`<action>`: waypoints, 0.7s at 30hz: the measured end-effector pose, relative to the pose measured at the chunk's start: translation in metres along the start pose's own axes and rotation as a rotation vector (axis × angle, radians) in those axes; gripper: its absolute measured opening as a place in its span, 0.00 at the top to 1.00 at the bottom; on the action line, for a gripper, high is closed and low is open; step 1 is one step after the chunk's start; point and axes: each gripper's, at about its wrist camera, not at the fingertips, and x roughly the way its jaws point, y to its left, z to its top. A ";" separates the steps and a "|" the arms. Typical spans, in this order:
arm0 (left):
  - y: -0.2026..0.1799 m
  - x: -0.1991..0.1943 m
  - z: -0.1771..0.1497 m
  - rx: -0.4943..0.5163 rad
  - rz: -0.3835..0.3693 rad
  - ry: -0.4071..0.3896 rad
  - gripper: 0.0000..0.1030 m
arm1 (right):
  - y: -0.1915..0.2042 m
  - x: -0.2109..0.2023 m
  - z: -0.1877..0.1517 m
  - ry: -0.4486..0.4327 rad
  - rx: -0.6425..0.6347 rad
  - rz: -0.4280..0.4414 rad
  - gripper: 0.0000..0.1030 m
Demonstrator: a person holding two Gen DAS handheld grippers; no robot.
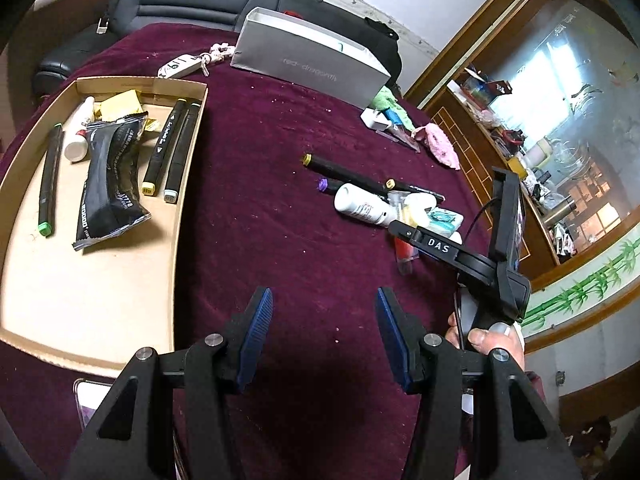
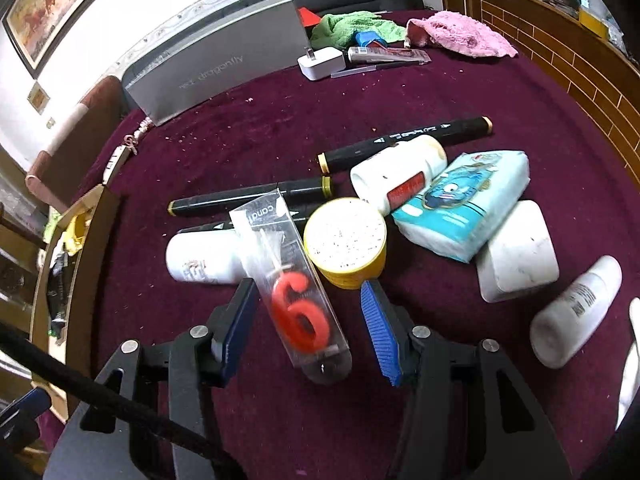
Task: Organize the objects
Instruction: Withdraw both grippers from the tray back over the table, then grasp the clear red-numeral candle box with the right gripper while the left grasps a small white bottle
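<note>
In the right wrist view a clear candle pack (image 2: 296, 292) with a red "6" lies between the fingers of my right gripper (image 2: 308, 284). The left pad is at its edge and the right pad stands apart from it. Behind it lie a yellow tin (image 2: 346, 244), black markers (image 2: 248, 198), white bottles (image 2: 204, 256), a tissue pack (image 2: 464, 208) and a white box (image 2: 516, 252). My left gripper (image 1: 324, 294) hangs open over bare maroon cloth with nothing between its fingers. To its left, a cardboard tray (image 1: 100, 320) holds markers, a black wrapper (image 1: 110, 184) and a white bottle (image 1: 78, 136).
A grey box (image 1: 308, 60) stands at the table's far side, with a key tag (image 1: 180, 66) beside it. A pink cloth (image 2: 460, 34), a green cloth (image 2: 352, 26) and a white charger (image 2: 320, 64) lie at the back right. A black sofa (image 1: 192, 4) is beyond the table.
</note>
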 end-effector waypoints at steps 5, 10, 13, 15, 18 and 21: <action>-0.008 0.009 0.005 0.030 0.022 0.015 0.55 | 0.001 -0.002 -0.006 0.010 -0.006 0.001 0.76; -0.019 0.025 0.021 0.038 0.038 0.021 0.55 | -0.022 -0.023 -0.025 -0.002 0.054 0.099 0.76; -0.026 0.042 0.039 0.023 0.039 0.009 0.55 | -0.037 -0.036 -0.039 -0.041 0.077 0.148 0.76; -0.030 0.059 0.053 0.004 0.031 0.004 0.55 | -0.047 -0.043 -0.045 -0.074 0.092 0.166 0.76; -0.038 0.090 0.071 0.016 0.051 0.009 0.55 | -0.059 -0.046 -0.048 -0.109 0.111 0.181 0.76; -0.045 0.127 0.087 0.050 0.054 0.049 0.55 | -0.070 -0.039 -0.048 -0.085 0.154 0.222 0.75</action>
